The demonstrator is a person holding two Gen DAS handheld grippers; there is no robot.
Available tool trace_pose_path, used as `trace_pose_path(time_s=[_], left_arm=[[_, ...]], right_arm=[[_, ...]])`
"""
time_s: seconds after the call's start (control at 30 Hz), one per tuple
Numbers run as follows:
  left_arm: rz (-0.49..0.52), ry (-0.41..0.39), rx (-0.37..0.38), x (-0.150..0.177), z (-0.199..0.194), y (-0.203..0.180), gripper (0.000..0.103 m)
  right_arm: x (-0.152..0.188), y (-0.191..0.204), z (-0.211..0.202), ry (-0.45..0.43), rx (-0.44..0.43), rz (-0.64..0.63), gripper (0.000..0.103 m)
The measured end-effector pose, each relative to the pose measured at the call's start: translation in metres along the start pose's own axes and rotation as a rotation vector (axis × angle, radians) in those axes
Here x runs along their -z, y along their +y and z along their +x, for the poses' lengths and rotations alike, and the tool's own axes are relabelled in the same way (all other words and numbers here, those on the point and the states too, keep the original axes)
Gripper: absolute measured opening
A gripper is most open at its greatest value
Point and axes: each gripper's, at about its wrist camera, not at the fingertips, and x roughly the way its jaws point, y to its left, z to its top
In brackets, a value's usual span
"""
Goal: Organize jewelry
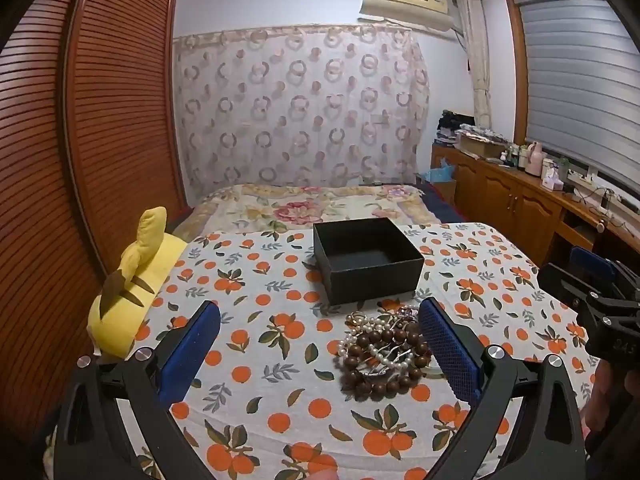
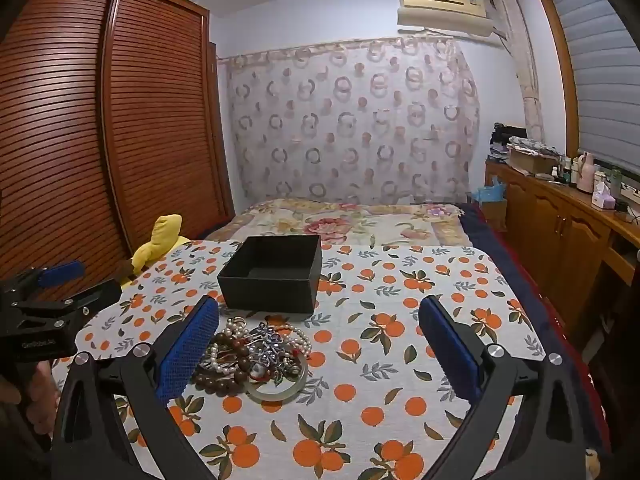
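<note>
An open black box (image 1: 366, 260) (image 2: 274, 274) stands empty on the orange-print cloth. In front of it lies a tangled jewelry pile (image 1: 384, 354) (image 2: 256, 356): brown wooden beads, white pearls, a silver piece and a pale jade bangle (image 2: 280, 388). My left gripper (image 1: 320, 344) is open and empty, above the cloth, the pile just inside its right finger. My right gripper (image 2: 320, 344) is open and empty, the pile by its left finger. Each gripper shows at the other view's edge: the right one (image 1: 592, 300), the left one (image 2: 52, 292).
A yellow plush toy (image 1: 132, 280) (image 2: 160, 240) sits at the cloth's left edge. Beyond are a floral bedspread (image 1: 320, 204), a wooden wardrobe (image 1: 100, 120) on the left and a wooden cabinet (image 2: 560, 224) with bottles on the right.
</note>
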Motion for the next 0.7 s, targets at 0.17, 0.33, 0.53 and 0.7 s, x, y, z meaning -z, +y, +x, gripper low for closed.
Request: trace_pose_path(time_s=[0.17, 0.33, 0.53, 0.7], left_arm=[[0.001, -0.001, 0.001, 0.0000, -0.0001, 0.0000, 0.096], [0.002, -0.001, 0.000, 0.0000, -0.0001, -0.0001, 0.096], [0.004, -0.004, -0.002, -0.0002, 0.0001, -0.0005, 0.096], [0.002, -0.004, 0.000, 0.0000, 0.0002, 0.0000, 0.096]], right_arm=[[0.0002, -0.0002, 0.0005, 0.003, -0.001, 0.000, 0.101], [0.0005, -0.0005, 0.0005, 0.001, -0.001, 0.000, 0.101], [0.0008, -0.0007, 0.0007, 0.001, -0.002, 0.001, 0.101], [0.0007, -0.0008, 0.0005, 0.000, -0.003, 0.002, 0.101]])
